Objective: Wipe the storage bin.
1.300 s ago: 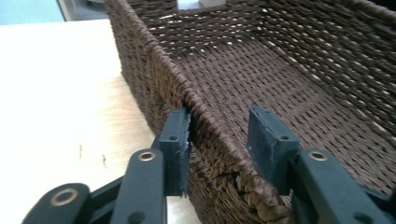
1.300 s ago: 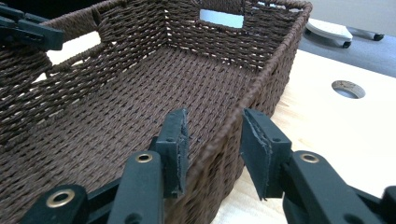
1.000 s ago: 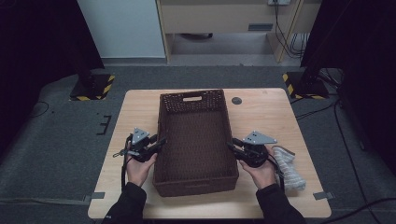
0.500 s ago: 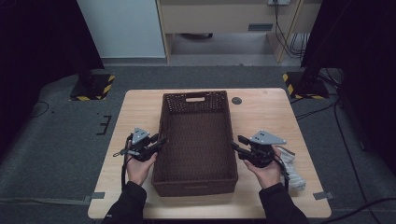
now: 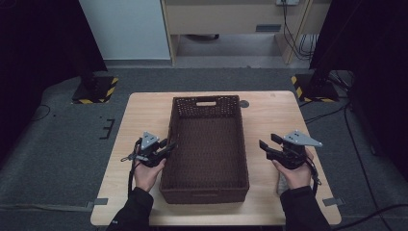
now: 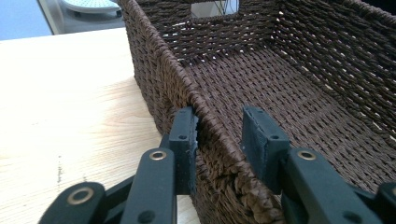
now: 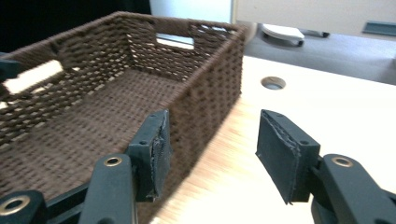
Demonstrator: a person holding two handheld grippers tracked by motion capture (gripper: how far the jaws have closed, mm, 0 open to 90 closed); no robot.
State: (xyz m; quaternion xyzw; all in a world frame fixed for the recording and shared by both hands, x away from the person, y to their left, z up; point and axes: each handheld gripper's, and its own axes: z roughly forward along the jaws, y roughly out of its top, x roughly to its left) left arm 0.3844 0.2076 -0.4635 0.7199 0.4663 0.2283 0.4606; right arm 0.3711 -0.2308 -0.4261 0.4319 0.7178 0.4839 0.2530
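On the pale wooden table [image 5: 144, 110] sat the dark brown woven basket [image 5: 207, 144], long side running away from the person, its far end wall cut with a handle slot [image 5: 206, 102]; nothing lay inside it. At its left wall the left gripper [image 5: 168, 146] straddled the rim; in the left gripper view the outer pad [image 6: 184, 140] lay against the wickerwork while the inner one [image 6: 259, 140] stood a little clear of it (so the rim was between the jaws but not squeezed from both sides); its jaws had just been closing a touch. Over at the right the right gripper [image 5: 267, 142] was off the basket, apart from the right wall, with bare tabletop between; its jaws had just been opening and stood wide with nothing between them; in the right gripper view the basket's corner [image 7: 205, 93] sat just beyond the left pad [image 7: 156, 149]. Near the table's far edge was a round cable hole [image 5: 244, 103].
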